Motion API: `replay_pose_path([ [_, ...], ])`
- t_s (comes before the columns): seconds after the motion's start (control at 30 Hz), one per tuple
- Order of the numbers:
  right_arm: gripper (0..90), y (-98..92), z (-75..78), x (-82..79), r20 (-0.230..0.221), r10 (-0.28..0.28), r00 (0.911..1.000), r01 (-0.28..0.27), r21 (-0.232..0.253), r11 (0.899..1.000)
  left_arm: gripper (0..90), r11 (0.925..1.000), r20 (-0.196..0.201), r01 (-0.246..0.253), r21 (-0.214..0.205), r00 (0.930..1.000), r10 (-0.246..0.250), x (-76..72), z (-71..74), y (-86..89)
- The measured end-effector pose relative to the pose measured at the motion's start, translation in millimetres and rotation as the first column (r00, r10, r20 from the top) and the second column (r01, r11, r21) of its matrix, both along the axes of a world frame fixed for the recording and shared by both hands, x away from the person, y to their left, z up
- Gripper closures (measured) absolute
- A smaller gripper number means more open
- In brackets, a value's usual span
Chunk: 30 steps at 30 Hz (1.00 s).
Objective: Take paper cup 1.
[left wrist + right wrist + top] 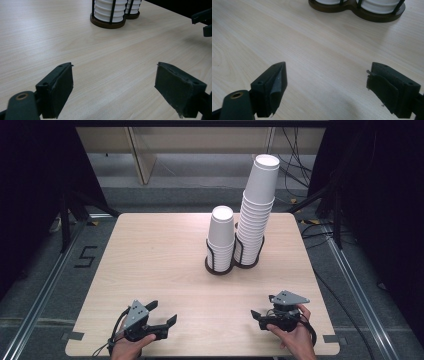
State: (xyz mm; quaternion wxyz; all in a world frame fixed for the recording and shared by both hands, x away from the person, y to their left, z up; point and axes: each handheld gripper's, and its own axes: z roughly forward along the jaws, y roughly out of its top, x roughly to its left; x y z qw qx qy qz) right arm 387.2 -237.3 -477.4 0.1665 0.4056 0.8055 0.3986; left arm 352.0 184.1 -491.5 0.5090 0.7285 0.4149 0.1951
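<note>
Two stacks of white paper cups stand in a dark double wire holder (220,268) at the middle of the table's far half. The short stack (222,236) is on the left, the tall stack (257,210) on the right, leaning slightly. My left gripper (164,312) rests near the front left edge, held by a hand, its jaws open over bare wood (115,75). My right gripper (257,316) sits at the front right, also open with nothing between its pads (327,73). The holder's base (107,23) (354,11) lies well ahead of both grippers.
The light wooden table (150,260) has bare wood between the grippers and the holder. Dark stands and cables flank the table on both sides of the floor. The right gripper's jaws (203,22) show at the top right of the left gripper view.
</note>
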Motion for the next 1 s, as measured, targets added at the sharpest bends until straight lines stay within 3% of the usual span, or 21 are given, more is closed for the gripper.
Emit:
replay_pose_path([
  [0.07, 16.2, 0.3, 0.3, 0.5, 0.017, 0.003, 0.9999, -0.003, 0.007, 1.0, 14.6, 0.9999, 0.003, 0.007, -0.008, 1.0, -0.007, 0.6, -0.8, -0.3],
  [0.13, 16.0, 0.3, 1.7, -0.2, 0.016, -0.005, 0.9999, 0.005, 0.005, 1.0, 14.6, 1.0, 0.001, 0.008, -0.005, 1.0, -0.008, 0.4, -0.9, -0.4],
  [0.23, 16.0, 1.2, 0.2, 2.0, 0.002, 0.026, 0.9997, -0.026, 0.024, 0.999, 14.6, 0.9999, 0.001, 0.008, -0.01, 1.0, -0.008, 0.8, -1.0, 0.1],
  [0.27, 16.0, 0.9, 1.1, 2.2, 0.009, 0.023, 0.9997, -0.023, 0.007, 1.0, 14.6, 0.9999, 0.002, 0.006, -0.009, 1.0, -0.006, 0.7, -1.2, 0.2],
  [0.4, 15.8, 4.1, 1.9, 2.3, 0.011, 0.001, 0.9999, -0.002, 0.031, 1.0, 14.6, 1.0, 0.004, 0.004, -0.006, 1.0, -0.004, -0.4, -0.3, 2.1],
  [0.67, 15.8, 8.1, 3.8, 2.6, 0.025, 0.035, 0.9991, -0.036, 0.049, 0.998, 14.6, 0.9999, 0.009, 0.003, -0.013, 1.0, -0.003, -0.1, -0.4, 1.3],
  [1.0, 16.3, 13.8, 18.5, 13.5, 0.056, 0.013, 0.9983, -0.017, 0.063, 0.998, 14.6, 1.0, 0.008, 0.01, -0.003, 0.9999, -0.01, 0.2, -1.0, 1.5],
])
